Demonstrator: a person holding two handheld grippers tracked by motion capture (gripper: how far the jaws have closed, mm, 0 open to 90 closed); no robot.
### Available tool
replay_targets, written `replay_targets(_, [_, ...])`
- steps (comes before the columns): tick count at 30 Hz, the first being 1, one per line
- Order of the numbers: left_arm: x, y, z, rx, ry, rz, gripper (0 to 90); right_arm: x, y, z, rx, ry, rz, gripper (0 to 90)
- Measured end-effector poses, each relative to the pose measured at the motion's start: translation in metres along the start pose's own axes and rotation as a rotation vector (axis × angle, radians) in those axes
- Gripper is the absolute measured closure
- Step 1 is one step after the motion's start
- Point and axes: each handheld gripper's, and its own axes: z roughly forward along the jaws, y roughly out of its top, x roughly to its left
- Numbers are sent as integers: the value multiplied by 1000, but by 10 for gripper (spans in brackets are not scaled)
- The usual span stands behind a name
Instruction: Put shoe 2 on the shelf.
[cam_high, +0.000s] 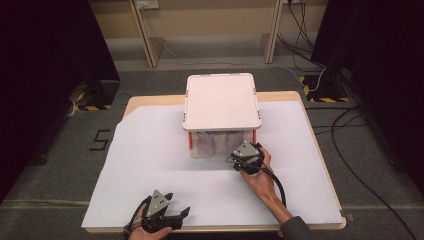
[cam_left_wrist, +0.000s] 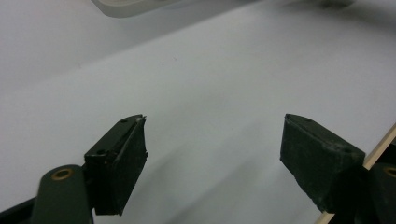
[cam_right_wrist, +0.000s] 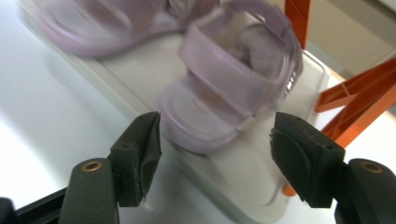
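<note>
Box: clear plastic box (cam_high: 220, 142) with a flat white lid (cam_high: 221, 101) and orange clips (cam_high: 189, 142) sits at about 12 o'clock on my table (cam_high: 150, 165), in the far middle part.
Shoes: two small purple sandals (cam_right_wrist: 224, 88) lie inside the box. In my right gripper view, the toe of one sandal points at me through the see-through wall.
Right gripper: my right gripper (cam_right_wrist: 215, 154) is at the near right corner of the box, at about 1 o'clock from me. My two black fingers (cam_right_wrist: 140, 156) stand wide apart, one on each side of the sandal's toe. They press on nothing. I cannot tell if they touch the box wall.
Left gripper: my left gripper (cam_left_wrist: 212, 149) is down at 7 o'clock, near the front edge of the table, well apart from the box. Its fingers (cam_left_wrist: 123, 161) are spread wide too, and between them is just the bare white table.
Table: white sheet on top, with a wood edge (cam_high: 320, 145) showing at 3 o'clock.
</note>
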Motion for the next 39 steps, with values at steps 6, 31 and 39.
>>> replay_targets(6, [0,0,-1,-3,1,-1,219,3,2,-20,-44,86,56,325])
replay_targets(31, [0,0,-1,-2,8,4,219,6,-14,-71,-120,288,246,213])
replay_targets(39, [1,0,-1,-2,9,5,219,6,-21,-83,-139,315,278,161])
